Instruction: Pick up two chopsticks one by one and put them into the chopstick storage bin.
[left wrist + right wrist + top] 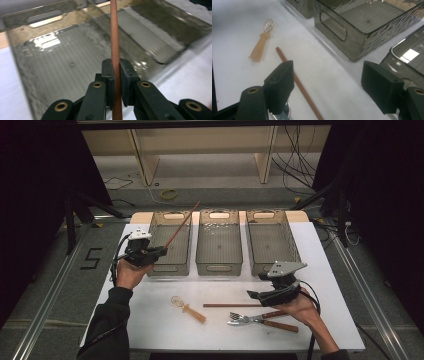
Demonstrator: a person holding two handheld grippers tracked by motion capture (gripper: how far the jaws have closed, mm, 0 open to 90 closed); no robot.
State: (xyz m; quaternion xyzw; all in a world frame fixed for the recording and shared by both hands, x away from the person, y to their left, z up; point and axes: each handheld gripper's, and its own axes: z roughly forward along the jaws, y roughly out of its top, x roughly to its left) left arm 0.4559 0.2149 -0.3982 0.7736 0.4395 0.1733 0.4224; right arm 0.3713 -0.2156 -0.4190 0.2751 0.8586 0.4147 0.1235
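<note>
partly cropped chopstick (115, 37) beyond frame

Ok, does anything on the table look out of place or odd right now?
Nothing looks spilled or broken. One chopstick is up off the table, clamped in the left gripper and slanting over the left bin, while its mate lies flat on the white table by the forks. All three bins look bare inside.
</note>
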